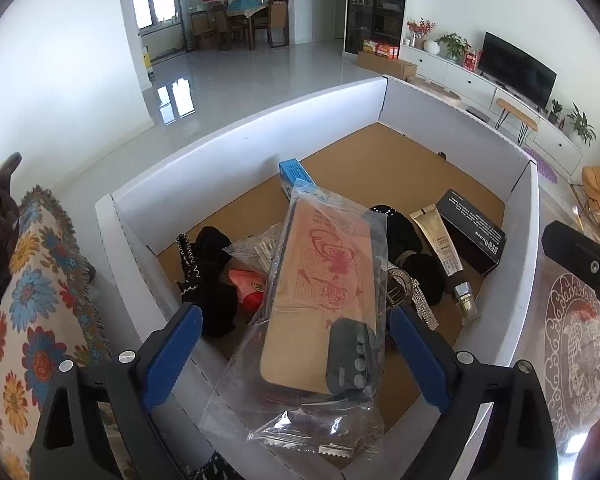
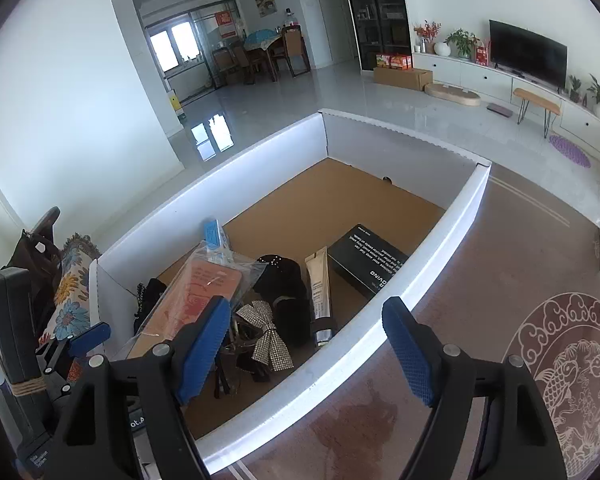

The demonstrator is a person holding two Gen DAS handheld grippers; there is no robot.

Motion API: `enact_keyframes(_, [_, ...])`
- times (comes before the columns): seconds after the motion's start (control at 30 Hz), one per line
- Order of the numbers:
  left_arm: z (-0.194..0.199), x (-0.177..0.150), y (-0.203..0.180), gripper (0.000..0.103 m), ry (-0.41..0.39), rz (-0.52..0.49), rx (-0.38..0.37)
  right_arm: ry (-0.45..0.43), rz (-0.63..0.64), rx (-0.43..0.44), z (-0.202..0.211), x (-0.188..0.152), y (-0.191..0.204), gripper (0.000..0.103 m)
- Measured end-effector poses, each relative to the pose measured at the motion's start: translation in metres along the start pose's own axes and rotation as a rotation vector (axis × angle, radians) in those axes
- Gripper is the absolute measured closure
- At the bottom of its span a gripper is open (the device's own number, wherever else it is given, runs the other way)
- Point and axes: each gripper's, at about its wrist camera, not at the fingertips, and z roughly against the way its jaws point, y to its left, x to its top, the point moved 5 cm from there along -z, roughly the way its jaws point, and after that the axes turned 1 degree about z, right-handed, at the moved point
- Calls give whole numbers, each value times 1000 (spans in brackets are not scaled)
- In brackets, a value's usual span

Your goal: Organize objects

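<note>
Nearest, the left gripper (image 1: pixel 296 356) has its jaws spread wide, with a phone case in a clear bag (image 1: pixel 320 300) lying between them but not pinched; the bag leans on the near wall of the box (image 1: pixel 228 152) and rests on the pile inside. The right gripper (image 2: pixel 304 348) is also spread and empty, straddling the box's right wall with one finger inside and one over the brown table. Beyond the bag lie a black cloth (image 1: pixel 208 276), a red packet (image 1: pixel 248 284), a pack of white sticks (image 1: pixel 260 246), a rhinestone bow (image 2: pixel 266 344) on black velvet items, a gold tube (image 1: pixel 440 240) and a black carton (image 1: pixel 470 230). A blue carton (image 1: pixel 296 174) stands behind the bag. Further back the cardboard floor is bare. Judging by this, the collecting looks largely done: everything seen sits inside the box, though heaped at the near end. What may remain is settling the bag flat and spreading the pile
</note>
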Motion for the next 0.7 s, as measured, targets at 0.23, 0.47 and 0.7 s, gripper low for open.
enact_keyframes(0.23, [22,-4,4,7,16,-51,76,65,42,-58,2,8,-2,13])
enact_keyframes(0.47, [32,-4,11,7,-40,-46,78,77,141,-102,0,13,16,13])
enact_keyframes(0.7, [40,-2,14,7,-68,-28,70,57,144,-100,2,18,17,13])
